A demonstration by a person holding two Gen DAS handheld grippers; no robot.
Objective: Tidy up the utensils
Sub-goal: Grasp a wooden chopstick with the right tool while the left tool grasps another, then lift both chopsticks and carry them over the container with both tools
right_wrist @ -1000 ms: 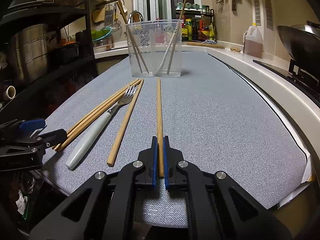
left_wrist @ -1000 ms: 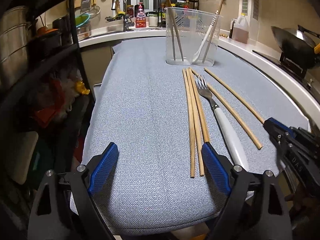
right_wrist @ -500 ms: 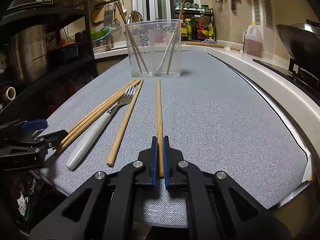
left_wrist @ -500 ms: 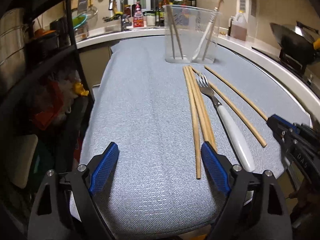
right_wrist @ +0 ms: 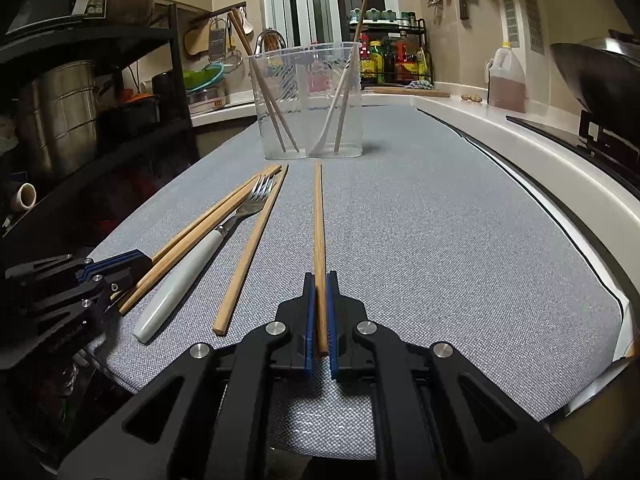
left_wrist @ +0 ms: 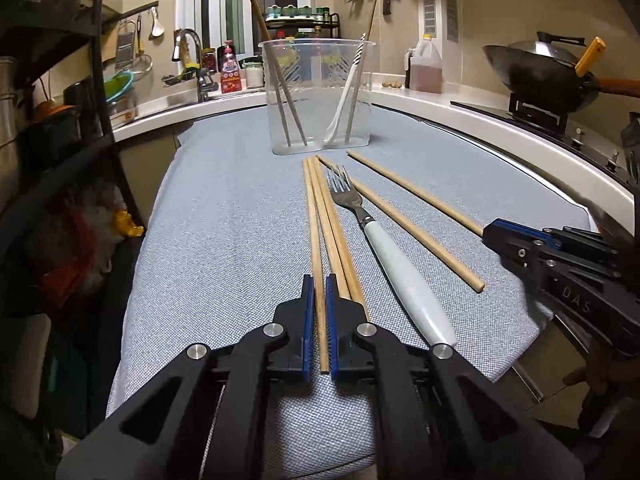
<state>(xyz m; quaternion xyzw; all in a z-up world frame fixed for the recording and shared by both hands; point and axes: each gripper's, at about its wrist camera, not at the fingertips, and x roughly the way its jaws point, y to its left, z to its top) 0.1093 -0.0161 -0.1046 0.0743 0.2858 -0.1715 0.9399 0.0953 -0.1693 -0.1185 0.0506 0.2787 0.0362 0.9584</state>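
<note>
Several wooden chopsticks and a white-handled fork (left_wrist: 394, 256) lie on the grey mat (left_wrist: 224, 220). My left gripper (left_wrist: 319, 280) is shut on the near end of the leftmost chopstick (left_wrist: 313, 216); two more chopsticks (left_wrist: 340, 248) lie touching its right side. My right gripper (right_wrist: 319, 280) is shut on the near end of the rightmost chopstick (right_wrist: 319, 216), which rests on the mat; the gripper also shows in the left wrist view (left_wrist: 490, 234). A loose chopstick (right_wrist: 252, 256) lies between fork and right gripper. A clear container (left_wrist: 318, 96) at the mat's far end holds chopsticks and a white spoon.
A black shelf rack (left_wrist: 48, 128) with pots stands left of the mat. A wok (left_wrist: 540, 76) on a stove sits at the right, beyond the white counter edge (left_wrist: 520, 160). A sink, bottles and an oil jug (left_wrist: 426, 66) stand behind the container.
My left gripper has moved right and forward and has shut on the leftmost chopstick; before it was open. The right gripper stays shut on its chopstick, unmoved.
</note>
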